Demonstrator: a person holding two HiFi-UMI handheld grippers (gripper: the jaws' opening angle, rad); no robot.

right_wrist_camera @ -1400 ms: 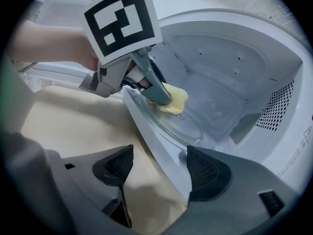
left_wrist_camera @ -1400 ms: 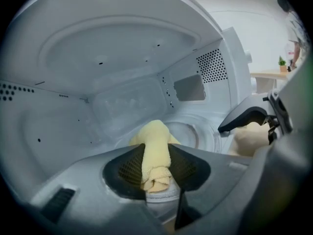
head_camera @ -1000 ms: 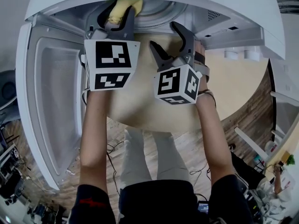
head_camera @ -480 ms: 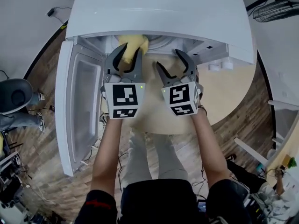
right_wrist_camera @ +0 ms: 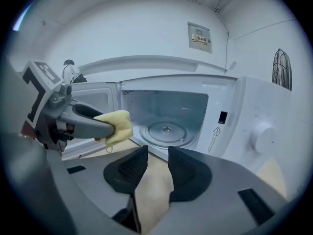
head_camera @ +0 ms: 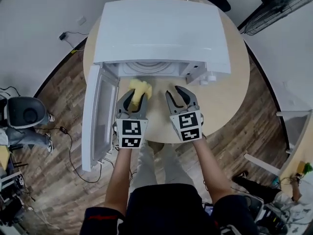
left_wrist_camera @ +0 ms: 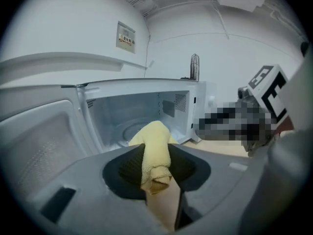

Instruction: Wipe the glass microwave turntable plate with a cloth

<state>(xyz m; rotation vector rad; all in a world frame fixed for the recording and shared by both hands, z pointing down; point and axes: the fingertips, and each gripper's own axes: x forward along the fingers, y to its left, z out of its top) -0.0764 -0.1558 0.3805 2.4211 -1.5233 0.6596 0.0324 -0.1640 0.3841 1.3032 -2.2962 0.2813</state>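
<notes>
**Ana:** What's the biggest thing here?

**Ben:** A round wooden table (head_camera: 230, 99). A white microwave (head_camera: 161, 28) sits on it, and its door (head_camera: 100, 116) hangs wide open on the left.

**Ana:** Where is the glass turntable plate (right_wrist_camera: 166, 132)?

**Ben:** Inside the microwave, lying flat on its floor. It's round, so it has no long way. It's straight ahead of both grippers and further in.

**Ana:** Who has the cloth (left_wrist_camera: 155, 151)?

**Ben:** The left gripper (head_camera: 135, 96). Its jaws are squeezed tight on the yellow cloth, and the cloth sticks out past the tips toward the opening.

**Ana:** And the right gripper (right_wrist_camera: 157, 153)?

**Ben:** It holds nothing. Its jaws have just been closing. Now there's a small gap, and only the table shows through it.

**Ana:** Which one is nearer the plate?

**Ben:** They're side by side in front of the microwave, not touching. The end of the cloth is just by the opening, so I think the left one is nearer.

**Ana:** How are the arms?

**Ben:** The left arm (head_camera: 120, 175) and the right arm (head_camera: 210, 166) both reach forward. Both grippers point at the opening and tip down a bit. I think the left gripper must go forward and in to lay the cloth on the plate.
</notes>
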